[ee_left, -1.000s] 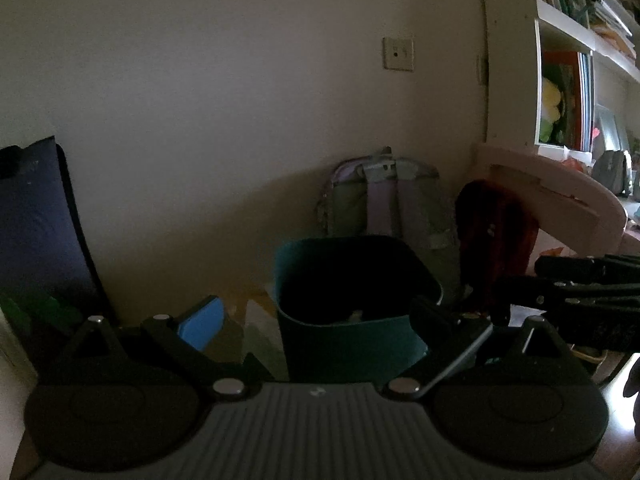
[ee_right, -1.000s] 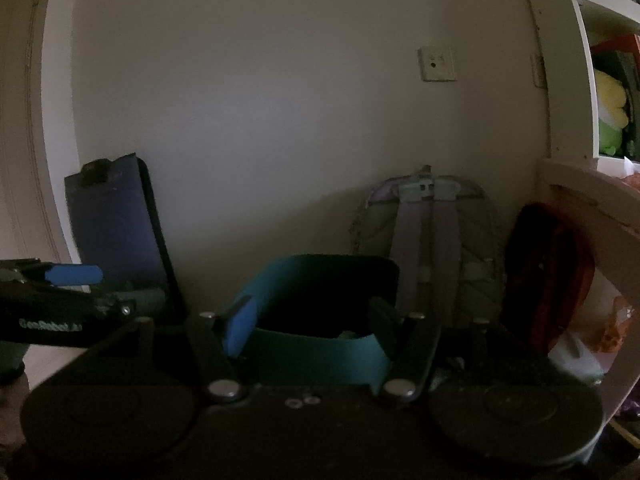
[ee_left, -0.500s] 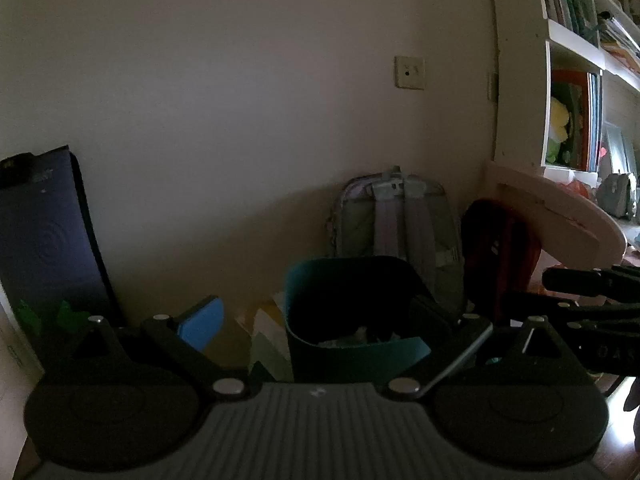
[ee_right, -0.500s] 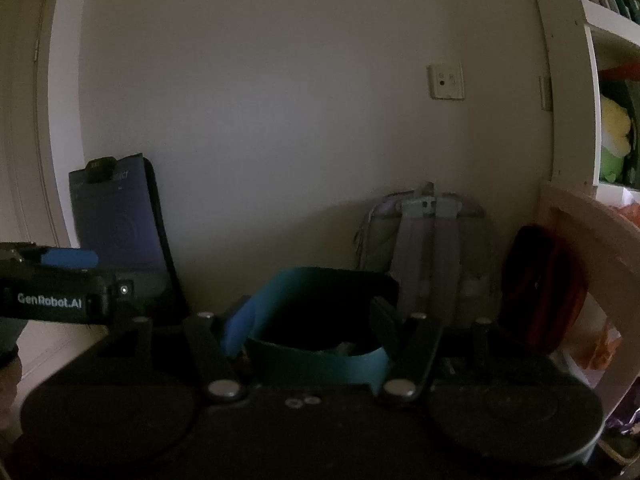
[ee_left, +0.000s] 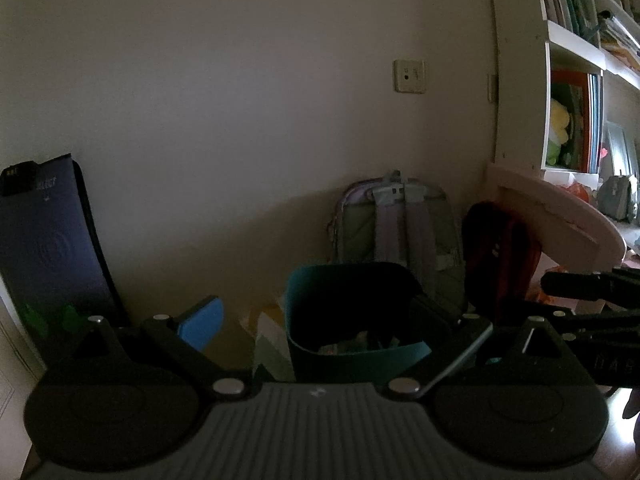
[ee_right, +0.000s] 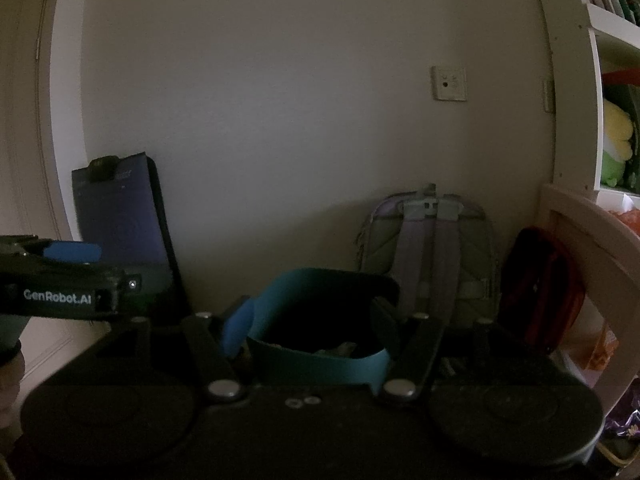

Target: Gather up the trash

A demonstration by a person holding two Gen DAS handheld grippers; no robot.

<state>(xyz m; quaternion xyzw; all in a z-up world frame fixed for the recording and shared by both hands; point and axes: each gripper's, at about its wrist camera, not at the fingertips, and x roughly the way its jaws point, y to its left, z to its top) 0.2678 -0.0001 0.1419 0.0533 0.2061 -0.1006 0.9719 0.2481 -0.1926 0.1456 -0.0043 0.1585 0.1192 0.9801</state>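
Observation:
A teal trash bin point(ee_left: 352, 312) stands on the floor by the wall, with crumpled trash point(ee_left: 360, 342) low inside; it also shows in the right wrist view point(ee_right: 320, 328). My left gripper point(ee_left: 316, 320) is open and empty, fingers spread either side of the bin, held back from it. My right gripper point(ee_right: 310, 324) is open and empty, also framing the bin. The right gripper shows at the right edge of the left wrist view point(ee_left: 592, 292); the left gripper shows at the left edge of the right wrist view point(ee_right: 60, 280).
A grey-lilac backpack point(ee_left: 400, 224) and a dark red bag point(ee_left: 500, 256) lean behind the bin. A dark blue rolled mat point(ee_left: 44, 240) stands at left. A white shelf unit point(ee_left: 560, 120) and pale rounded furniture point(ee_left: 560, 216) are at right. Pale papers point(ee_left: 268, 336) lie beside the bin.
Both grippers have risen and pulled back a little from the bin; the view tilts up, showing more wall. Both stay open and empty.

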